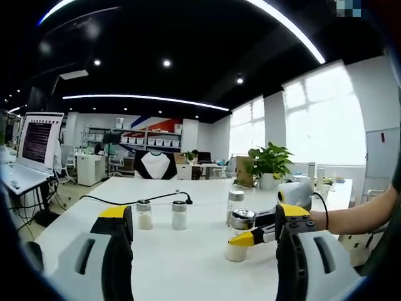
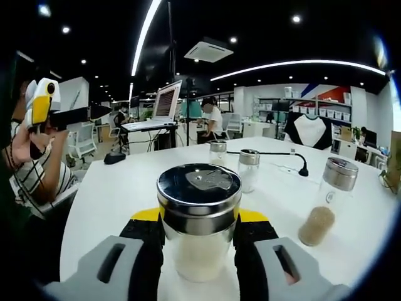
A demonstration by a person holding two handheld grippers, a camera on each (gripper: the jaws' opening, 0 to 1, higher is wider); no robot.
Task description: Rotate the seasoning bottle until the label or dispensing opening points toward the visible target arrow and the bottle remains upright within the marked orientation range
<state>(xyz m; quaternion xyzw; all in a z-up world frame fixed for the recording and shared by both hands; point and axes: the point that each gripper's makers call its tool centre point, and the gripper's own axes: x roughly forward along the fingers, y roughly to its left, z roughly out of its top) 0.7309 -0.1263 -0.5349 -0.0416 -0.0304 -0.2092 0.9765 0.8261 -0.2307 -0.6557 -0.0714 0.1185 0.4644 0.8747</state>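
In the right gripper view, the right gripper (image 2: 199, 248) has its jaws closed against the two sides of a seasoning bottle (image 2: 199, 216), one yellow-tipped jaw touching each side of the glass just under the metal cap. The bottle stands upright on the white desk (image 2: 106, 200), near the edge closest to the camera, with pale powder inside.

In the left gripper view, the left gripper (image 1: 203, 235) holds its jaws spread wide apart with nothing between them, raised above the desk (image 1: 188, 263). The right gripper (image 1: 266, 232) reaches in from the right, pinching the same seasoning bottle (image 1: 240, 235), with a person's forearm (image 1: 357, 216) behind it.

Farther out on the desk, two small shakers (image 2: 233, 164) with white contents stand side by side near the middle; in the left gripper view they (image 1: 161, 215) sit just in front of a black cable (image 1: 125, 200). A taller bottle (image 2: 327, 200) with tan grains stands apart toward the right edge. The left gripper (image 2: 47, 106) shows at the left, held in a hand (image 2: 22, 147). A laptop (image 2: 160, 106) sits on another desk beyond, and a potted plant (image 1: 269, 164) stands by the window.
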